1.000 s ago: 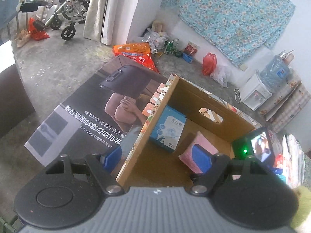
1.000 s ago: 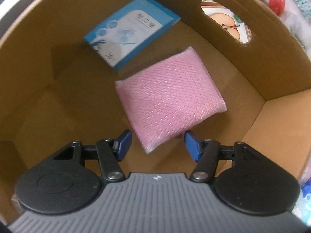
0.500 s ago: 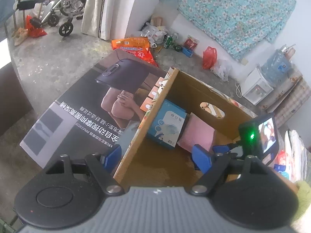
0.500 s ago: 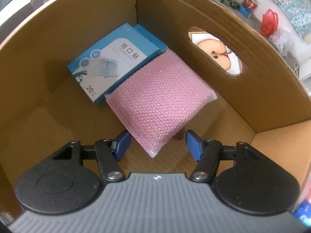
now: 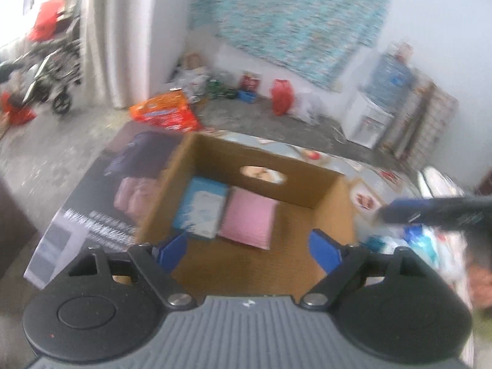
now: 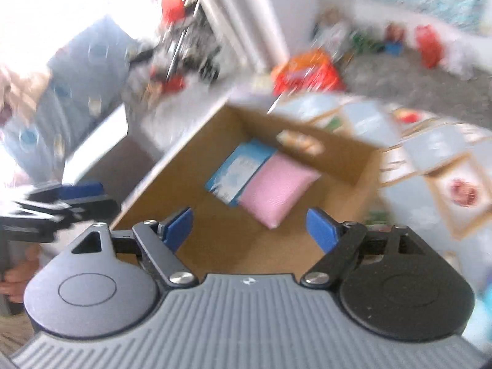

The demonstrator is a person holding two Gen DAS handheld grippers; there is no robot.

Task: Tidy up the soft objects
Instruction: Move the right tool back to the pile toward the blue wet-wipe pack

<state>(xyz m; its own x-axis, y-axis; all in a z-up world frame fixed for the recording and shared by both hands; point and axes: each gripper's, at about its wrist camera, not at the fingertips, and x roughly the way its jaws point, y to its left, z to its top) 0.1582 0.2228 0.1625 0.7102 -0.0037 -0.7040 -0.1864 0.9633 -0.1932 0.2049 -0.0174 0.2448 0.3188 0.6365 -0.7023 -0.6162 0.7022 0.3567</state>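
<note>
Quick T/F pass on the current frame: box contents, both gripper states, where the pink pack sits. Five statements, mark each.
1. The pink pack lies inside the cardboard box. True.
2. The right gripper is shut on the pink pack. False: it is open and holds nothing.
3. The blue packet lies beside the pink pack, on its left in the left wrist view. True.
4. The left gripper is shut. False: it is open and empty.
5. The box wall behind the two items is solid. False: it has an oval handle cutout.
</note>
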